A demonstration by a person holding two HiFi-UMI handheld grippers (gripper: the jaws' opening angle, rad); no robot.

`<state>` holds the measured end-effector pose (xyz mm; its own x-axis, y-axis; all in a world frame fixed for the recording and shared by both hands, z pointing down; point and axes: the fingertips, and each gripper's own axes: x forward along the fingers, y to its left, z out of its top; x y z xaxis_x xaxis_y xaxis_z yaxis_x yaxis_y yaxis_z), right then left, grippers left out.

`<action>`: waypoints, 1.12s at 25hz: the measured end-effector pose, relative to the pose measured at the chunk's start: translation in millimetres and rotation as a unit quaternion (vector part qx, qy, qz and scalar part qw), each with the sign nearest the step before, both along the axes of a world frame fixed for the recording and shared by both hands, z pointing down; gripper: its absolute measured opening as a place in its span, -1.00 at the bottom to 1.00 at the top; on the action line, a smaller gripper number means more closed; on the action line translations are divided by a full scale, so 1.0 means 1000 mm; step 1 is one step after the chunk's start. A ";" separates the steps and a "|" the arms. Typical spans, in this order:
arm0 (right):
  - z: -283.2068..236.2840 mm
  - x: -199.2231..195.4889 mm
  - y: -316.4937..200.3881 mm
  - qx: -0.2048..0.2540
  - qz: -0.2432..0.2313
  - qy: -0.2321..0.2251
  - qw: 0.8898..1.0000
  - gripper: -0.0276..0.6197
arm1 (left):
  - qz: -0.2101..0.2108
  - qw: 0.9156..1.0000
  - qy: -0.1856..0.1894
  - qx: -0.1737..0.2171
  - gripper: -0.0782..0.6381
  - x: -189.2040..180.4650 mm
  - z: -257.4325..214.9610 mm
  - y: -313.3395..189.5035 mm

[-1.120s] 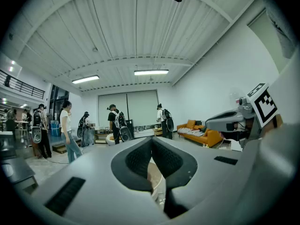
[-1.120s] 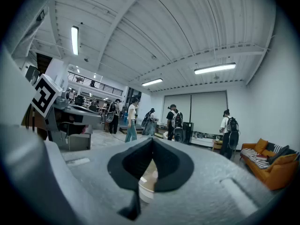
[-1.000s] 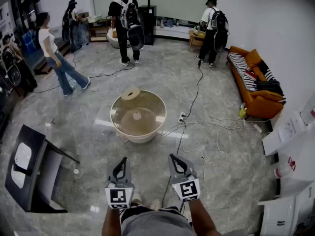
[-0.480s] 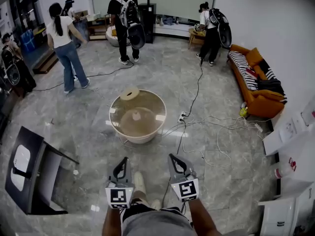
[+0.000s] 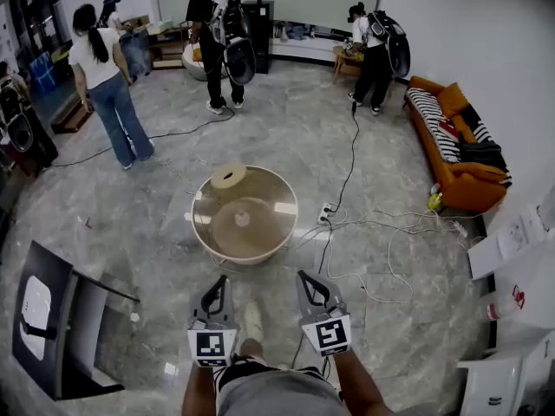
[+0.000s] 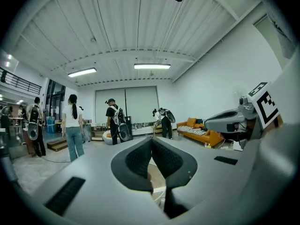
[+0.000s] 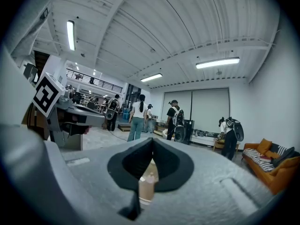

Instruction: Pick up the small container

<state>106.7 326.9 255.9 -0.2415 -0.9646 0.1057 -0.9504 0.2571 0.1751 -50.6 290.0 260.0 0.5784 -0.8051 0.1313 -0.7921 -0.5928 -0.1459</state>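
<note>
A small tan bottle-like container [image 5: 242,219] stands in the middle of a round glass-topped table [image 5: 286,224] in the head view. A flat tan disc [image 5: 229,176] lies at the table's far rim. The left gripper [image 5: 215,291] and right gripper [image 5: 310,284] are held side by side at the bottom of that view, short of the table, both empty. In the right gripper view the container [image 7: 146,187] shows through the gap below the shut right gripper [image 7: 152,142]. The left gripper [image 6: 151,142] has its jaw tips together, with the tan table [image 6: 157,179] behind them.
Cables [image 5: 381,232] and a power strip [image 5: 327,210] lie on the marble floor right of the table. A black stand [image 5: 43,310] is at the left, white furniture [image 5: 520,276] at the right, an orange sofa [image 5: 455,146] beyond. Several people stand at the back.
The person has stepped forward, so the table sits nearer to both grippers. The grippers keep the same pose, jaws together. The person in the white top has walked toward the back left.
</note>
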 end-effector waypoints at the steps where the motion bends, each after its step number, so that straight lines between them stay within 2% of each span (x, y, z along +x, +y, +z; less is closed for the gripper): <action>1: 0.000 -0.001 -0.015 0.000 -0.001 0.000 1.000 -0.91 | 0.001 1.000 0.001 -0.003 -0.73 0.000 0.000 -0.015; 14: 0.014 -0.017 -0.208 -0.036 -0.010 0.001 0.999 -0.91 | 0.004 1.000 0.008 -0.029 -0.73 -0.006 0.019 -0.209; 28: 0.068 -0.038 -0.358 -0.061 -0.018 0.000 0.998 -0.91 | 0.003 0.998 0.007 -0.056 -0.73 -0.024 0.073 -0.345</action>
